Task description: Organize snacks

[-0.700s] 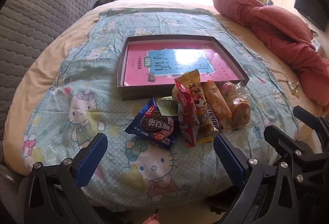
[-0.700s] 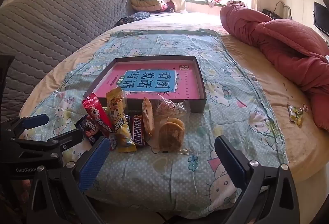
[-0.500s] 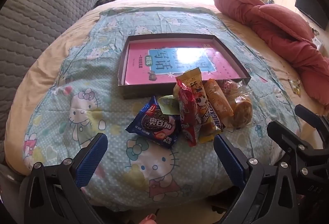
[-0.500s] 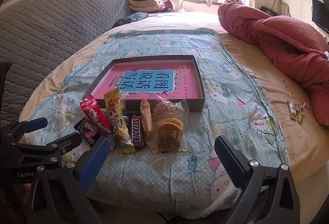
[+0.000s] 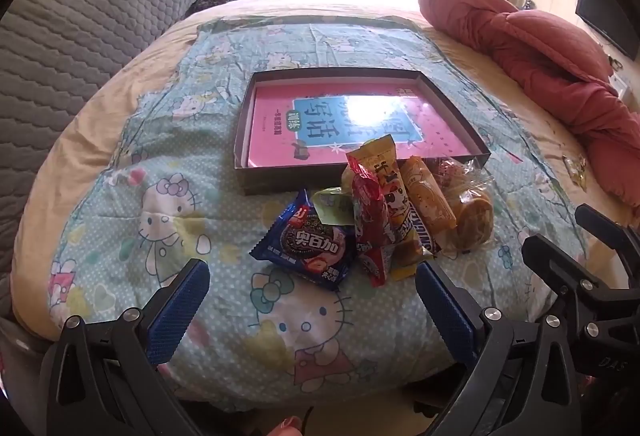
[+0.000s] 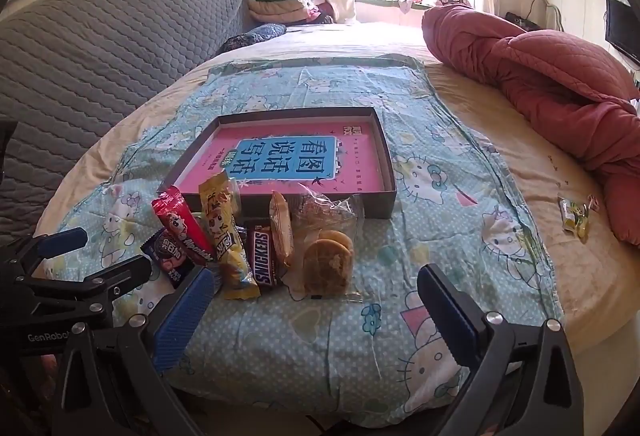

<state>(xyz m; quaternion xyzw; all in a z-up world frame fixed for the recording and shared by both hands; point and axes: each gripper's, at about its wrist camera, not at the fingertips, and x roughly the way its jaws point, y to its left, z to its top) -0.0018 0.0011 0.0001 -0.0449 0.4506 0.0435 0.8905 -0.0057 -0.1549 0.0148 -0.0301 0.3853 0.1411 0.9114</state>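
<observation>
So far nothing looks sorted: both tongs hover at the near edge of the bed, jaws spread as wide as they go, with nothing between them and touching nothing. Just beyond the left gripper (image 5: pixel 312 304) lies the blue cookie packet (image 5: pixel 308 246), nearest of the heap; just ahead of the right gripper (image 6: pixel 316 298) sit the Snickers bar (image 6: pixel 265 255) and the clear bag of round cakes (image 6: pixel 329 256), with the red stick pack (image 6: pixel 182 232) and yellow pack (image 6: pixel 224 224) leaning beside them toward its left finger. Past the heap, touching its far side, stands the shallow box (image 6: pixel 378 202), holding only a pink book (image 6: pixel 288 160) and no snacks. Well off to the right gripper's right, one small stray packet (image 6: pixel 575 216) lies alone near the red quilt (image 6: pixel 560 84). By my reckoning every snack is yet to be placed
</observation>
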